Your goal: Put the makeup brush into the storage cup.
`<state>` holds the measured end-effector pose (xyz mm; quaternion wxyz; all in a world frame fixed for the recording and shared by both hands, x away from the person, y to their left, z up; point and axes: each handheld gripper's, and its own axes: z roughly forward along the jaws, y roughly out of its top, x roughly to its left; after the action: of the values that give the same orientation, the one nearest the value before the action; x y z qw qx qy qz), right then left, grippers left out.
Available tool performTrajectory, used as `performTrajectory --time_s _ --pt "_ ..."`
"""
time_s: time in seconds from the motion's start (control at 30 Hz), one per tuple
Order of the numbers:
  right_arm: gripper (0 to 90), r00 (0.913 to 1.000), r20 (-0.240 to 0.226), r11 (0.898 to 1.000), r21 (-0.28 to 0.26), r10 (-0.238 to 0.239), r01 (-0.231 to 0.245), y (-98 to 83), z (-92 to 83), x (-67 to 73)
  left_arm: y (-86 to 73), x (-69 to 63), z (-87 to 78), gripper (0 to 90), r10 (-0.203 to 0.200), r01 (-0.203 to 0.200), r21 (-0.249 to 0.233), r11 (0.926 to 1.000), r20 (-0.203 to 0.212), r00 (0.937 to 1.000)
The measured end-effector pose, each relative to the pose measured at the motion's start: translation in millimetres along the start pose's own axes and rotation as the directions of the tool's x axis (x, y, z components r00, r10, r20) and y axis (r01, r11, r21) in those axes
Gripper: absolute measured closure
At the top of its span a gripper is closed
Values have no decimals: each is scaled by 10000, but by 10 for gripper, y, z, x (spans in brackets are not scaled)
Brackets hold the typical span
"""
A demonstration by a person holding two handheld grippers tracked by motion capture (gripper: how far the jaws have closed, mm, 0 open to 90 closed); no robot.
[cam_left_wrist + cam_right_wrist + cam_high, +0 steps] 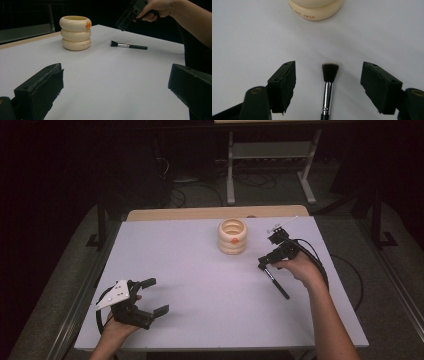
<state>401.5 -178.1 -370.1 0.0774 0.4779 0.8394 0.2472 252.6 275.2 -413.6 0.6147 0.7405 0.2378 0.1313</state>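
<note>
**Makeup brush lies flat between the right gripper's open jaws**

The brush lies flat on the white table, to the right of the table's middle in the high view. Its long axis runs on a slant there: the dark bristle head points up and left, toward the cream holder, and the black handle trails down and right toward the table's near edge. In the right gripper view the brush runs straight up the middle, bristles at the far end, silver ferrule below them, handle at the bottom edge.

The right gripper hangs over the bristle end with its jaws standing fairly wide, one on each side of the ferrule and head. Neither pad touches the brush; bare table shows on both sides. No earlier state can be read here.

The holder, a cream pot shaped like three stacked rings with an orange mark on its side, stands upright beyond the bristles, near but apart from them. The stretch of table between brush and holder is bare.

The left gripper rests at the near left of the table, well apart from the brush, its jaws spread wide with nothing between them.
</note>
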Motion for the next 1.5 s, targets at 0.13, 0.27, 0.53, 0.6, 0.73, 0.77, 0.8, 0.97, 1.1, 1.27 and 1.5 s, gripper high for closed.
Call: performTrajectory --time_s 0.13,0.27,0.53,0.6,0.73,0.77,0.8,0.97,1.1,1.27,1.5 --pt "298 10000 -5 9997 230 31 -31 -4 24 4 0 -1 2 0 -16 16 -37 10000 7 10000" --pt "335 10000 11 9980 625 38 -39 -15 68 -1 0 2 -3 0 23 -23 41 10000 -16 10000" --pt "409 9999 -94 9946 1036 82 -72 -41 141 -38 -1 0 -1 0 -1 1 85 10000 -1 10000" --pt "432 9998 -92 9929 1180 165 -153 -47 166 -38 -1 1 0 0 10 -10 91 10000 -1 10000" --pt "469 9999 -100 9891 1475 22 -7 -55 232 -23 -2 2 -1 0 -11 11 91 10000 -11 10000" --pt "478 9999 -109 9879 1552 16 1 -55 245 -18 -2 2 -1 0 -6 7 94 10000 -11 10000" --pt "486 9999 -104 9873 1591 7 9 -56 255 -14 -1 1 -1 0 7 -7 97 10000 -6 10000" --pt "524 9999 -101 9835 1803 -120 136 -65 305 -13 -2 2 0 0 -15 15 103 9999 -12 10000" --pt "555 9999 -100 9798 1995 -127 144 -77 342 -15 -3 2 2 0 -4 4 160 9999 -5 10000" --pt "596 9999 -83 9756 2189 -126 141 -86 391 -12 -3 2 2 0 35 -34 169 9999 -4 10000" --pt "641 9999 -52 9742 2253 -89 99 -100 428 -34 -2 2 4 0 29 -29 171 9998 -9 10000"
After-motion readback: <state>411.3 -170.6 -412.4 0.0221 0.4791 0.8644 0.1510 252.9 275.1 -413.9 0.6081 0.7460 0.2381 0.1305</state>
